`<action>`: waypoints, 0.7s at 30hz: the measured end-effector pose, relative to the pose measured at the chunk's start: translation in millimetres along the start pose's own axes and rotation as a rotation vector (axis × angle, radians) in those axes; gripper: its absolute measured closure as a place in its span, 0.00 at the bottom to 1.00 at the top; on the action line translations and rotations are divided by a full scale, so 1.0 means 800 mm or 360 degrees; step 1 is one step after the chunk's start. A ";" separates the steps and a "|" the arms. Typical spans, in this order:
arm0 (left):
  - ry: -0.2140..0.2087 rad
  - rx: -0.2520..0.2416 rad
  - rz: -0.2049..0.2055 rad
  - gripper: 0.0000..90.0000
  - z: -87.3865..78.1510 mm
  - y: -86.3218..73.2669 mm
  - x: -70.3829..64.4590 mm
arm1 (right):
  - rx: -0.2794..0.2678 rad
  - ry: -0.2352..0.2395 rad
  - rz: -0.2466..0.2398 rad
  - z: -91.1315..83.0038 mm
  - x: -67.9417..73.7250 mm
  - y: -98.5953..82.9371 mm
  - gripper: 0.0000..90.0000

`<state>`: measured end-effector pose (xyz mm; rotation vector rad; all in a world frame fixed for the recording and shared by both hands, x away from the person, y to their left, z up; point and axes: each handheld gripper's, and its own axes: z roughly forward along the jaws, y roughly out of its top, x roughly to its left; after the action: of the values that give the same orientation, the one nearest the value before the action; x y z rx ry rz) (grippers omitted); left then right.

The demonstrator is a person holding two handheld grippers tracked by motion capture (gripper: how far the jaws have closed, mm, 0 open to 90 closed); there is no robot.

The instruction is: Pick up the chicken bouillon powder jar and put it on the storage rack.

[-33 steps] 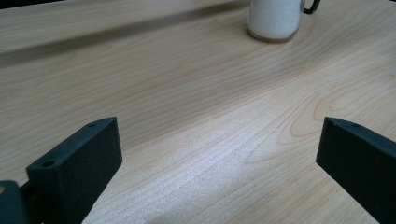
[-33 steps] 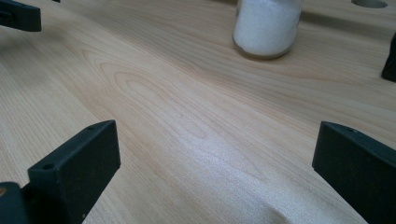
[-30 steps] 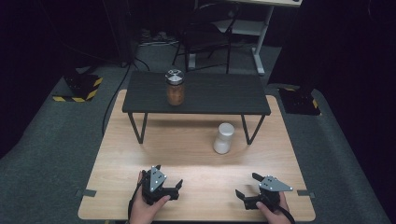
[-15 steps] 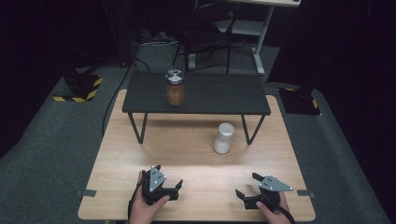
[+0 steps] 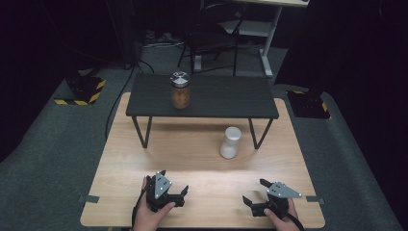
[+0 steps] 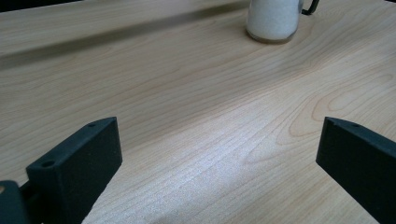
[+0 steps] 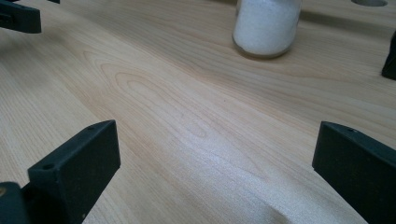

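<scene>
White jar (image 5: 231, 142) is standing upright, long axis vertical, on worktop (image 5: 192, 159). Both hand-held grippers (image 5: 172, 190) (image 5: 254, 192) are sitting wide open, empty; nothing moving since earlier frame.

We see almost no change: our left gripper (image 5: 169, 188) and right gripper (image 5: 256, 198) sit at the frame's bottom edge as before, fingers equally spread.

Small white jar (image 5: 230, 142) filled with white grains, standing upright on the desk (image 5: 192, 159), toward its far right edge.
</scene>
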<state>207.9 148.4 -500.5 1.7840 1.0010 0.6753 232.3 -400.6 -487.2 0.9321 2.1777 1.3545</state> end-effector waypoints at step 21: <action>-0.0011 -0.0002 -0.0016 0.00 0.000 0.000 0.002 | -0.0093 -0.0033 -0.0005 0.003 0.016 0.029 0.00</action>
<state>208.5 150.0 -500.6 1.7781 1.0041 0.6632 232.2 -383.1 -467.6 0.9167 2.1115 1.3929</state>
